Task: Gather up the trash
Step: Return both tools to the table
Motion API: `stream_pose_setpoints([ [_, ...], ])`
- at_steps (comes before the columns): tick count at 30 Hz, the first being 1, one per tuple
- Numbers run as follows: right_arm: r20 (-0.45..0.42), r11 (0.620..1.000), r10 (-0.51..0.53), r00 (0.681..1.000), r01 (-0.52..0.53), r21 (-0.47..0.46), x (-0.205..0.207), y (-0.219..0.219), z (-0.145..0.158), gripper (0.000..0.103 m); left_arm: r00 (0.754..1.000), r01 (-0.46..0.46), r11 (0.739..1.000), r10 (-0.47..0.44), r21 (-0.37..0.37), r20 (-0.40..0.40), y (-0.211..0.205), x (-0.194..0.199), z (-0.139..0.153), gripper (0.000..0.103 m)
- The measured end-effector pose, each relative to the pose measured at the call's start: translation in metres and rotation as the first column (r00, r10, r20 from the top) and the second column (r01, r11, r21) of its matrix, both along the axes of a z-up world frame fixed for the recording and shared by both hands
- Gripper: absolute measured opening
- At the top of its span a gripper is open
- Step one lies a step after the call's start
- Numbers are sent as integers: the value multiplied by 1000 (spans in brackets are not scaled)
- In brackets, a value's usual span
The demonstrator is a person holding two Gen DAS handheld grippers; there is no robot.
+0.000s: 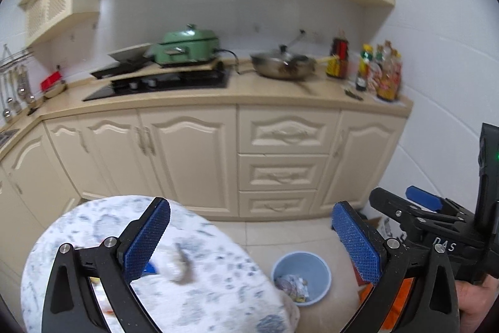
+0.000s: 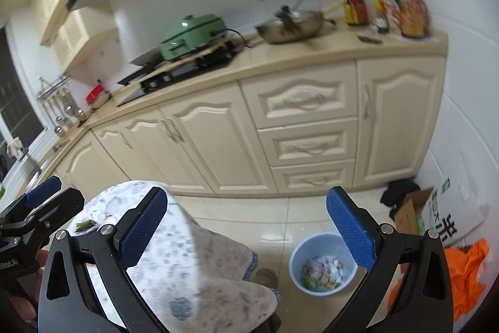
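Note:
A light blue bin (image 1: 302,276) stands on the tiled floor with crumpled wrappers and paper in it; it also shows in the right wrist view (image 2: 322,264). A round table with a white patterned cloth (image 1: 131,264) holds blurred trash: a crumpled grey piece (image 1: 181,266) and a small green scrap (image 2: 84,225). My left gripper (image 1: 251,239) is open and empty, above the table edge and bin. My right gripper (image 2: 246,231) is open and empty, above the table's right edge. The right gripper shows at the left wrist view's right side (image 1: 421,208).
Cream kitchen cabinets (image 1: 280,152) and a counter with a green cooker (image 1: 187,47), a wok (image 1: 282,64) and bottles (image 1: 383,72) lie ahead. A cardboard box (image 2: 411,209), dark cloth and an orange bag (image 2: 464,273) sit on the floor at the right wall.

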State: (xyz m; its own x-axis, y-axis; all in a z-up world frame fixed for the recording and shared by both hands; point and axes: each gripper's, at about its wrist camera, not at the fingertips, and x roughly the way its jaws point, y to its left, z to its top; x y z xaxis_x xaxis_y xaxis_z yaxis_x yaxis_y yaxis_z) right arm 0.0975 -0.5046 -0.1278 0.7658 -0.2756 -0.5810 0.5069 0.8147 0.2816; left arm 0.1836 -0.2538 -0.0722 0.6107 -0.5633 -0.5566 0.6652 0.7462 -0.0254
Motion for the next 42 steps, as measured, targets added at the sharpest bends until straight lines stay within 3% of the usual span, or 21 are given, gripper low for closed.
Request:
stream_pose_setpoints([
  [9,41,979,165,985,-159,-124,26,86,48,103,986,-147,986,153,-82,71,86,-42,34,102],
  [18,81,938,304,949,-283,-199,46,162,72,103,939,-303,943,320,-138,123,154,-92,39,102],
  [25,85,906,386,919,-359,-225,58,206,76,103,898,-390,908,413,-155,154,176,-123,37,102],
  [31,75,891,406,911,-377,-253,63,232,73,103,868,-450,876,474,-171,145,199,-144,30,102],
  [36,102,876,440,892,-401,-269,64,244,70,103,849,-489,857,510,-162,139,215,-147,22,102],
  [42,27,850,492,870,-473,-230,88,258,44,103,834,-532,837,544,-130,92,227,-129,6,102],
])
